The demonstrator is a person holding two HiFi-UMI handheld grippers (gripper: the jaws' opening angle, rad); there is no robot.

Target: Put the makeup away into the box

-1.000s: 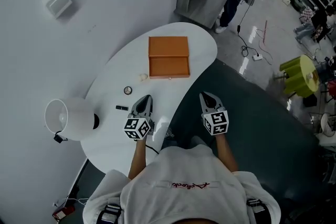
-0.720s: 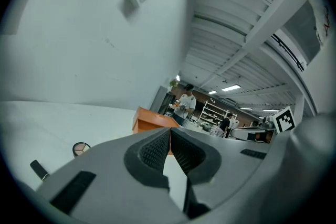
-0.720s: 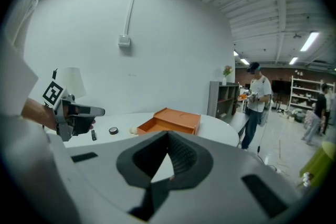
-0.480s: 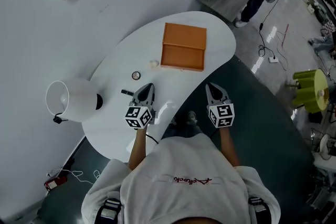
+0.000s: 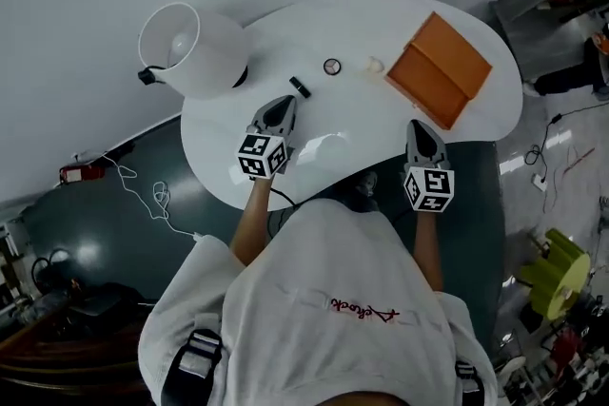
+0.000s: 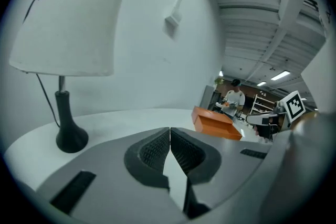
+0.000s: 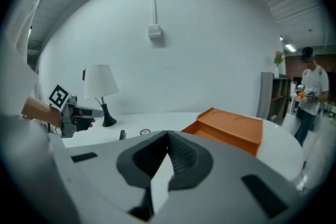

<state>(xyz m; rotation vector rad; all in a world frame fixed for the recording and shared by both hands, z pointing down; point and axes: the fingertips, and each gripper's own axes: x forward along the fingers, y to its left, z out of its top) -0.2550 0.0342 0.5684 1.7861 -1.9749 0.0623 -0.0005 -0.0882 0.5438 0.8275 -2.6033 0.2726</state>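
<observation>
The orange box (image 5: 438,76) lies open on the white table (image 5: 314,152), at the far right. Left of it sit a small cream piece (image 5: 375,65), a round compact (image 5: 331,67) and a short black stick (image 5: 301,87). My left gripper (image 5: 283,106) is shut and empty, hovering just short of the black stick. My right gripper (image 5: 419,130) is shut and empty at the table's near edge, in front of the box. In the right gripper view the box (image 7: 231,128), compact (image 7: 145,132) and stick (image 7: 122,135) lie ahead of the jaws.
A white table lamp (image 5: 195,48) with a black foot stands at the table's far left, close to the left gripper; in the left gripper view the lamp (image 6: 68,23) looms large. A wall runs behind the table. A person (image 7: 310,97) stands far off by shelves.
The head view has swung round: the lamp is now at upper left and the box at upper right. Both grippers have moved forward over the table, still shut.
</observation>
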